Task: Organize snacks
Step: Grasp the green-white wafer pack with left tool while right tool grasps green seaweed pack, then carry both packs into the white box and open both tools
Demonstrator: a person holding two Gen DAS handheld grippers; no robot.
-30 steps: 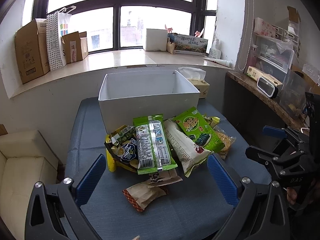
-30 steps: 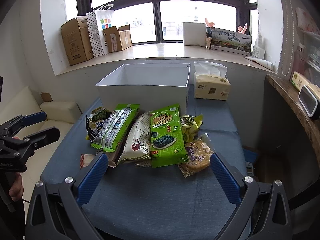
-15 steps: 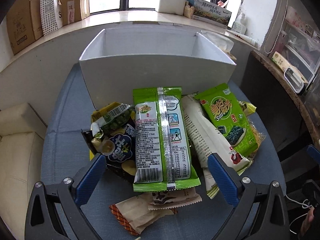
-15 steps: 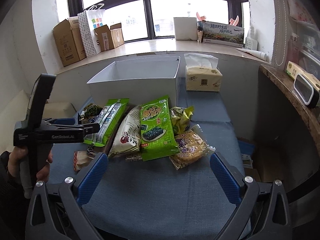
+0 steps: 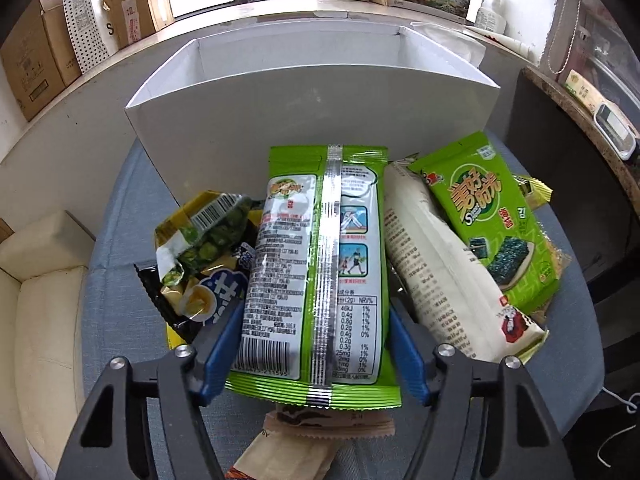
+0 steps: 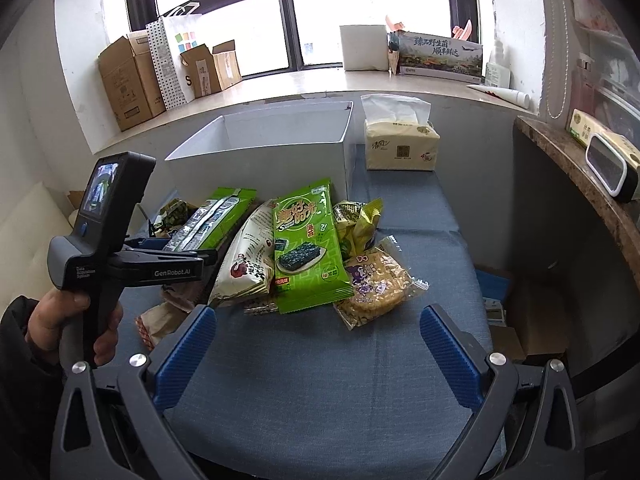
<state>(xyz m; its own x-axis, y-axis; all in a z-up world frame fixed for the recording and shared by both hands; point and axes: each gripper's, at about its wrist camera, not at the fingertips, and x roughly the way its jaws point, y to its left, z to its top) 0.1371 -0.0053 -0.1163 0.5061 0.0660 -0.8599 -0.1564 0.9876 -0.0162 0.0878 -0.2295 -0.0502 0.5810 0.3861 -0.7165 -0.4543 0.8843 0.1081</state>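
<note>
On top of the snack pile, just before the white box (image 5: 312, 96), lay the green-and-white packet (image 5: 316, 264), back seam up. The left gripper (image 5: 314, 354) had its jaws closing on the packet's near end, blue pads (image 5: 218, 356) at either long edge; whether they yet pressed was unclear. Right gripper (image 6: 316, 344) hung wide and empty over bare blue cloth (image 6: 320, 380).

Handling, judged: film glossy, likely slippery; contents light and probably crushable (a puffed or layered snack, perhaps). Grip across the width near the lower seal, gently.

Versus a second ago: the left gripper stood farther back with jaws at full spread and the whole pile ahead; now it was low over this packet.
</note>
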